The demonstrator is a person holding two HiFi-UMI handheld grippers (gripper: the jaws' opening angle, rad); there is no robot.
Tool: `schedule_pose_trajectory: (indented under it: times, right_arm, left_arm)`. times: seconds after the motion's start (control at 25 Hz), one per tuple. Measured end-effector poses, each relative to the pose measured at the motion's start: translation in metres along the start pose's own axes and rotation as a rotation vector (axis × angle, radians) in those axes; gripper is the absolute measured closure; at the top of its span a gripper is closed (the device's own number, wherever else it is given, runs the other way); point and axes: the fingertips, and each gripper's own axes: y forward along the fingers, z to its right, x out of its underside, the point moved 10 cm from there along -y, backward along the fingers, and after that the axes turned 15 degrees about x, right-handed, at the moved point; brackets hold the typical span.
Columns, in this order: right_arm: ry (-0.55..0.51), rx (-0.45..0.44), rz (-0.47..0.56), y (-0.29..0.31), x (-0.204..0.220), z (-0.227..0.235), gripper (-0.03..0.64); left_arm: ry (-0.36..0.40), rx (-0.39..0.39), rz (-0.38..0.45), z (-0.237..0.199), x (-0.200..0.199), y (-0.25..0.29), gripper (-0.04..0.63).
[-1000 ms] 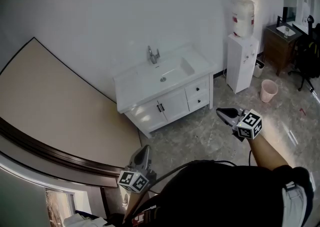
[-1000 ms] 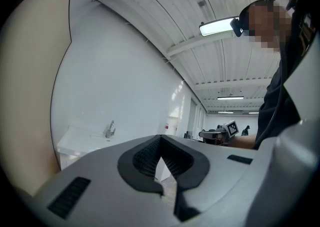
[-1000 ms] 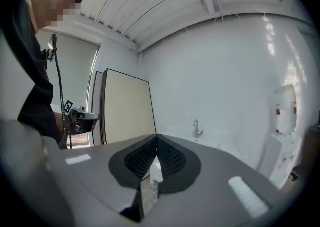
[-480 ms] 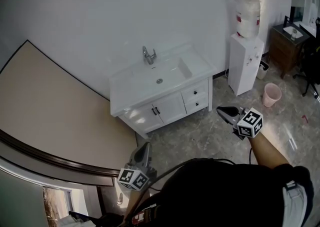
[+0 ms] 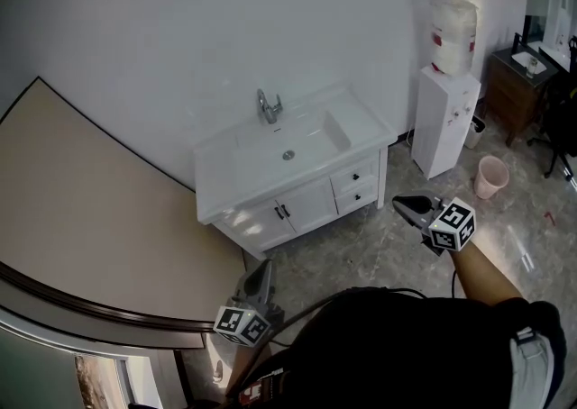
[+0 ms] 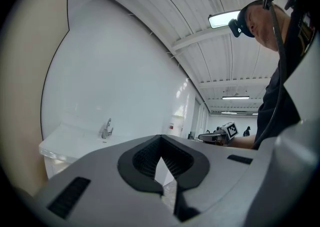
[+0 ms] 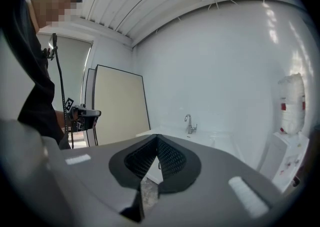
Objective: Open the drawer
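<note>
A white vanity (image 5: 225, 177) with a sink and a chrome faucet (image 5: 268, 106) stands against the wall. Its two shut drawers, the upper (image 5: 353, 175) above the lower (image 5: 359, 199), sit at its right end beside two doors (image 5: 283, 211). My left gripper (image 5: 259, 277) is low in the head view, shut and empty, well short of the vanity. My right gripper (image 5: 406, 207) is shut and empty too, out in front of the drawers with open floor between. The left gripper view shows its shut jaws (image 6: 160, 138) and the faucet (image 6: 106, 129). The right gripper view has its jaw tips (image 7: 157, 138) under the faucet (image 7: 188, 123).
A white water dispenser (image 5: 444, 119) stands right of the vanity, with a pink bin (image 5: 491, 177) and a wooden cabinet (image 5: 518, 83) beyond it. A large beige panel (image 5: 90, 209) leans at the left. Marbled floor (image 5: 361, 245) lies between me and the vanity.
The vanity has grown slightly larger and slid down-left in the head view as I came closer. Both grippers keep their places in the view and stay shut.
</note>
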Motion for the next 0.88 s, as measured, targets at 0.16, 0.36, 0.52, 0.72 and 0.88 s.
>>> schedule_pose_trajectory:
  times: [0.16,0.36,0.52,0.72,0.88]
  right_arm:
    - [0.029,0.058,0.014,0.041,-0.013,-0.005,0.621]
    - [0.052,0.133,0.025,0.080,-0.035,-0.020,0.621]
    - [0.023,0.157,0.021,0.123,-0.050,-0.035,0.621]
    - [0.012,0.179,0.005,0.166,-0.057,-0.050,0.621]
    - [0.009,0.193,-0.004,0.194,-0.062,-0.055,0.621]
  left_arm:
    - [-0.001,0.048,0.002,-0.060,-0.015,0.008,0.595]
    - [0.025,0.128,-0.011,-0.126,-0.049,0.016,0.595]
    - [0.021,0.175,-0.008,-0.179,-0.064,0.023,0.595]
    - [0.002,0.194,-0.018,-0.233,-0.071,0.018,0.595]
    - [-0.005,0.202,-0.024,-0.266,-0.076,0.017,0.595]
